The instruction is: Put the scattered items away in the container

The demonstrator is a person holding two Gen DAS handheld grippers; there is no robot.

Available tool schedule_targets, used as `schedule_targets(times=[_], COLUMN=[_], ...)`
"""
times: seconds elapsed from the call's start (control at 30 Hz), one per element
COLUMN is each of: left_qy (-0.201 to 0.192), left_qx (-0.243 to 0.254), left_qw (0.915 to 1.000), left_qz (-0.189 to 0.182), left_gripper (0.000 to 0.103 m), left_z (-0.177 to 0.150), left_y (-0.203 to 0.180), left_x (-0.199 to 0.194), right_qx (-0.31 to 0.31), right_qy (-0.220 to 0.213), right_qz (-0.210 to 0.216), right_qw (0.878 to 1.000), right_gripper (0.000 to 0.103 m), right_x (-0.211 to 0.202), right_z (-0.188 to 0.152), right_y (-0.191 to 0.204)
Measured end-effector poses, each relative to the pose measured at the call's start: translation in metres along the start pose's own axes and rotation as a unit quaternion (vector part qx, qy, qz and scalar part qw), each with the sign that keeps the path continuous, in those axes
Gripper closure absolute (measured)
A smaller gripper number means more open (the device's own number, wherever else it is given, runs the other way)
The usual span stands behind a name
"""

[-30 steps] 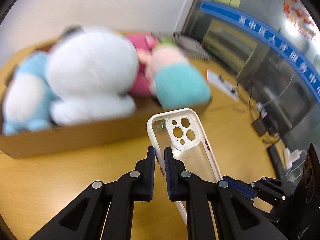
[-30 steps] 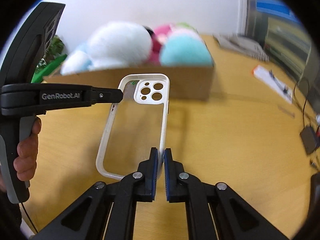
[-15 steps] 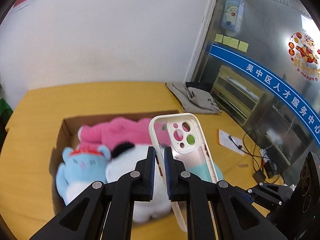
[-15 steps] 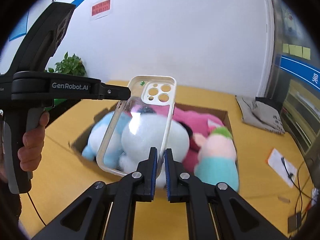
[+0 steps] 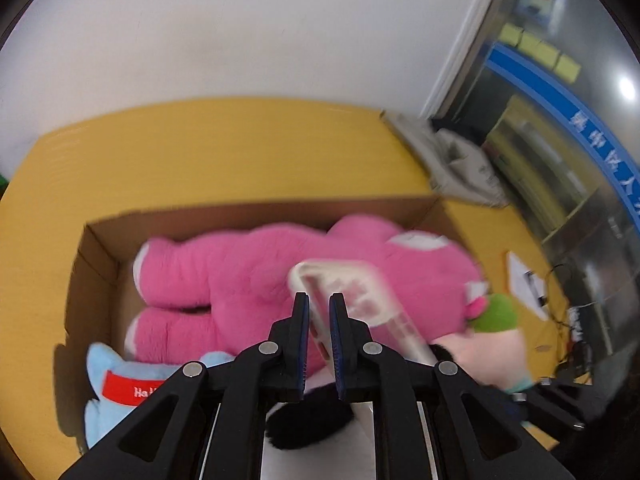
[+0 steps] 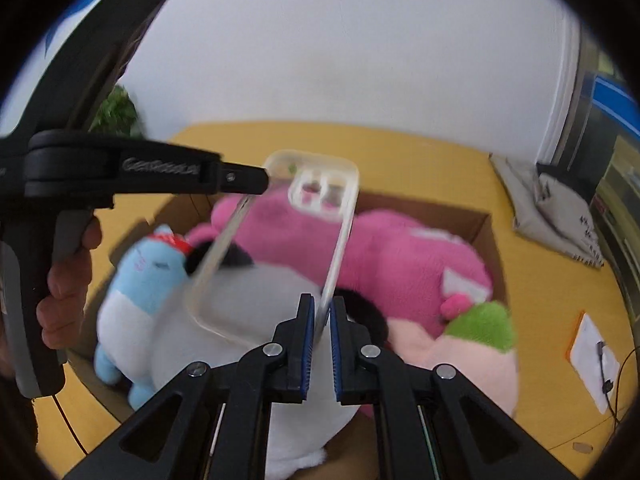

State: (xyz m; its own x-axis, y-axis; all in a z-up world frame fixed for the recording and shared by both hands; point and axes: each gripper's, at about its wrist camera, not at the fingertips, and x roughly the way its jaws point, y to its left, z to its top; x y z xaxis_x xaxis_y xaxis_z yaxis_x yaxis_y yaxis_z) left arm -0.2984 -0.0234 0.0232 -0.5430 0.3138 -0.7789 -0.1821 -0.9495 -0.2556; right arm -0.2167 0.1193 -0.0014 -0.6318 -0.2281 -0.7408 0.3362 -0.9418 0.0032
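Grippers both over the cardboard box [image 5: 96, 248] now! Left gripper [image 5: 319, 332] is clamped on the upper left edge of the clear phone case [image 6: 280, 248], right gripper [image 6: 319, 332] is pinched tight on its lower right rim, so 2 claws carry the 1 case tilted in the air above the toys. Below it lie the pink plush [image 5: 248, 276], a blue plush [image 6: 136, 280] and a white plush [image 6: 248, 320], all inside the box on the yellow table [image 5: 200, 160]. A hand [image 6: 66, 288] grips the left tool's handle.
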Motion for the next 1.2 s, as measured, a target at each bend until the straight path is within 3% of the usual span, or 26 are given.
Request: schedule_targets(times=[0.07,0.1,0.13,0.17,0.2,0.23,0.3,0.53,0.67,0.8,1.0,1.2], left_qy=[-0.011,-0.019,-0.028,-0.043,-0.06,-0.075,-0.105,-0.146,-0.154,-0.167,-0.166,-0.186], left_qx=[-0.01,-0.016,-0.018,-0.02,-0.021,-0.023,-0.026,-0.023,-0.046,-0.043,-0.041,-0.017], left_qw=[0.9998,0.9996,0.9994,0.9988,0.9979,0.9969,0.9941,0.9879,0.9838,0.9796,0.9804,0.9771], left_qz=[-0.012,-0.011,-0.009,-0.008,-0.008,-0.009,-0.009,0.049,0.079,0.102,0.098,0.102], left_gripper=[0.085,0.075,0.068,0.055,0.042,0.036,0.024,0.016,0.005,0.001,0.001,0.001], left_z=[-0.003,-0.004,-0.005,-0.007,-0.01,-0.013,-0.027,-0.12,-0.183,-0.237,-0.28,-0.299], left_y=[0.003,0.004,0.005,0.006,0.008,0.01,0.016,0.031,0.033,0.021,0.002,-0.031], left_x=[-0.004,-0.011,-0.019,-0.03,-0.044,-0.057,-0.089,-0.169,-0.191,-0.203,-0.208,-0.215], right_qx=[0.002,0.004,0.003,0.001,0.003,0.01,0.033,0.079,0.074,0.083,0.063,0.052], right_qy=[-0.007,-0.011,-0.014,-0.019,-0.025,-0.033,-0.051,-0.077,-0.07,-0.077,-0.086,-0.099], right_qz=[0.0,0.003,0.0,-0.006,-0.013,-0.017,-0.006,0.004,-0.005,-0.001,-0.025,-0.039], right_qw=[1.0,1.0,1.0,1.0,1.0,0.999,0.998,0.994,0.995,0.994,0.994,0.993], right_gripper=[0.097,0.096,0.089,0.082,0.064,0.044,0.027,0.025,0.025,0.025,0.025,0.025], right_x=[-0.004,-0.008,-0.013,-0.019,-0.026,-0.033,-0.052,-0.108,-0.12,-0.124,-0.14,-0.164], right_z=[-0.003,-0.003,-0.003,-0.004,-0.005,-0.008,-0.016,-0.065,-0.098,-0.128,-0.161,-0.182], right_y=[0.0,-0.002,-0.003,-0.003,-0.005,-0.007,-0.013,-0.021,-0.008,0.002,0.019,0.024])
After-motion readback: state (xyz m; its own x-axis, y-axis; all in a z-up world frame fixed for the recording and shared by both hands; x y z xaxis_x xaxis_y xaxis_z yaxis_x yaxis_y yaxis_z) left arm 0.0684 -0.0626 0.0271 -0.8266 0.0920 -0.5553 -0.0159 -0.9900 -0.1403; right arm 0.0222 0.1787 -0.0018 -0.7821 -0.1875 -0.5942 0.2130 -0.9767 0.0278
